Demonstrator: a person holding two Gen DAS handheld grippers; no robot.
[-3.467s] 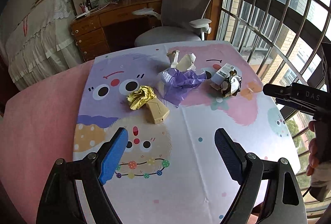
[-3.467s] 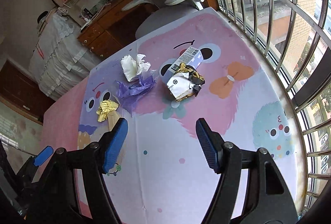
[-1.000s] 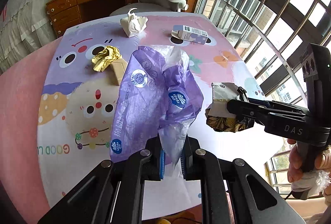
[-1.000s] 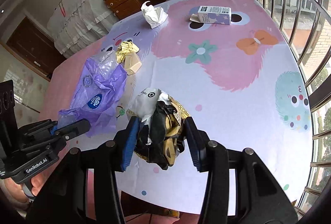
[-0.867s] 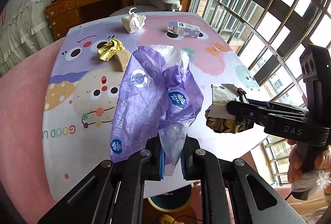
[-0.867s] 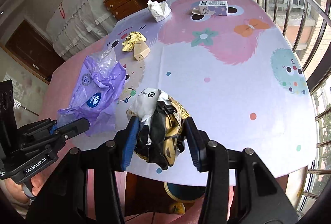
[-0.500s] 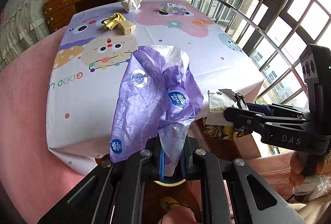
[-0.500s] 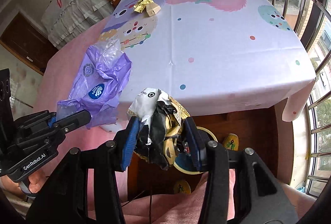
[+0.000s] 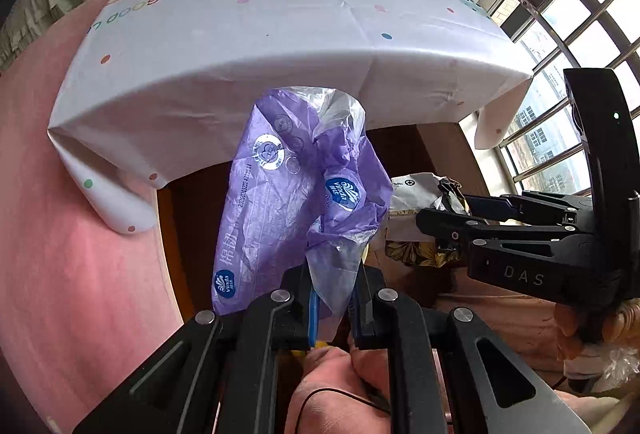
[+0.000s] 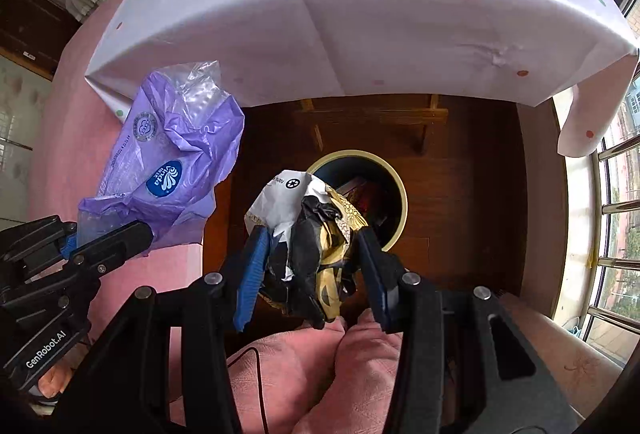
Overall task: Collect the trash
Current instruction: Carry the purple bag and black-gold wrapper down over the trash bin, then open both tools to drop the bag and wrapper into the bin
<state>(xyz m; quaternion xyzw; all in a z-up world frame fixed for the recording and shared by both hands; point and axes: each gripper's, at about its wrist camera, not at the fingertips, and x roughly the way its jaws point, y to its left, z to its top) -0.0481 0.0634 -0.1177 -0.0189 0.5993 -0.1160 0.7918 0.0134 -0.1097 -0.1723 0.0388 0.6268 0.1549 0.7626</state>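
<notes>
We hold both pieces off the desk (image 9: 280,33): our left hand-held gripper (image 9: 332,308) pinches the purple plastic wrapper (image 9: 288,193) by its clear tail, and our right hand-held gripper (image 10: 310,266) is clamped on the crumpled foil-and-paper wrapper (image 10: 316,230). Both look light, limp and slippery, so we judge a bunched fold the safest hold. The bin (image 10: 394,193), at the right gripper's 1 o'clock, already contains some dark litter
</notes>
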